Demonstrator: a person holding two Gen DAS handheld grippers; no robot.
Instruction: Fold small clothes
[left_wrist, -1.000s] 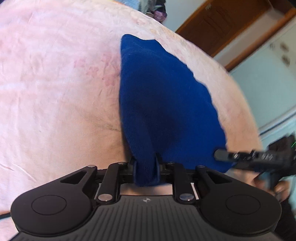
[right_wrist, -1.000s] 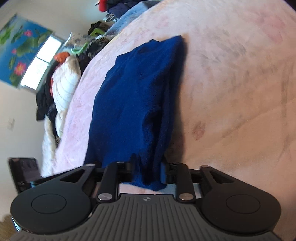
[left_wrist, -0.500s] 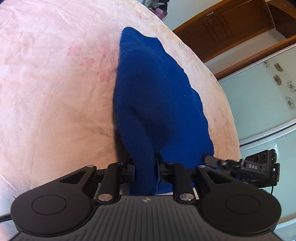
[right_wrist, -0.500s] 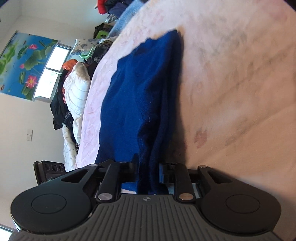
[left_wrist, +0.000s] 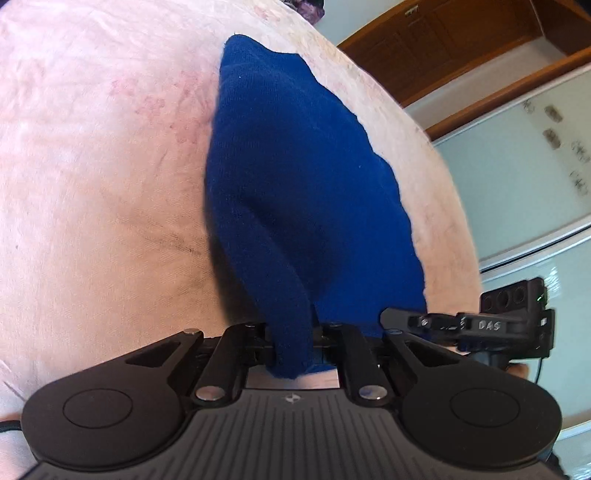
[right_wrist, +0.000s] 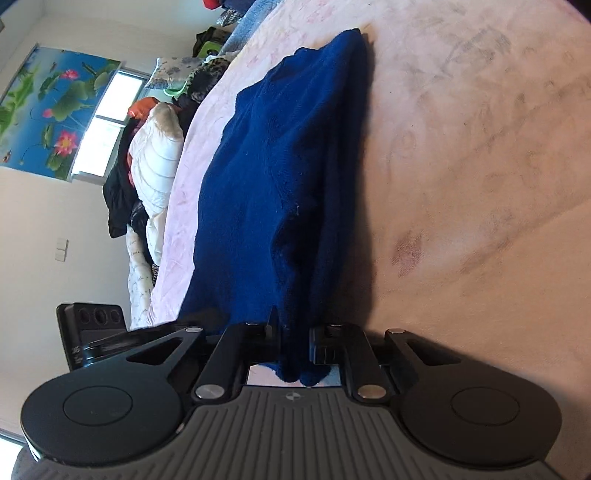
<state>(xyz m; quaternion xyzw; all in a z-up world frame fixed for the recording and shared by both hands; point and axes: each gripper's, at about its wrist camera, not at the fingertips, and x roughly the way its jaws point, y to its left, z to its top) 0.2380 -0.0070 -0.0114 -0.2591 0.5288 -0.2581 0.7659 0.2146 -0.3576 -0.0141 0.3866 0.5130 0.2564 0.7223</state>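
Now both jaws are closing: left gripper (left_wrist: 291, 347) and right gripper (right_wrist: 295, 347) pinch the blue garment's (left_wrist: 295, 177) near corners on the bed (left_wrist: 92, 184); next, probably carry them toward the far edge.

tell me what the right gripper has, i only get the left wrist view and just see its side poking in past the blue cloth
Observer: In the right wrist view the right gripper is closing on a bunched edge of the blue garment, cloth pinched between its jaws.
Operator: mine looks the same, right?
Observer: Yes, the left gripper is closing on another bunched edge of it.
Operator: what's beyond the cloth on that side
Observer: A pile of clothes and bedding lies along the far edge of the pink bed sheet, below a window with a lotus curtain.
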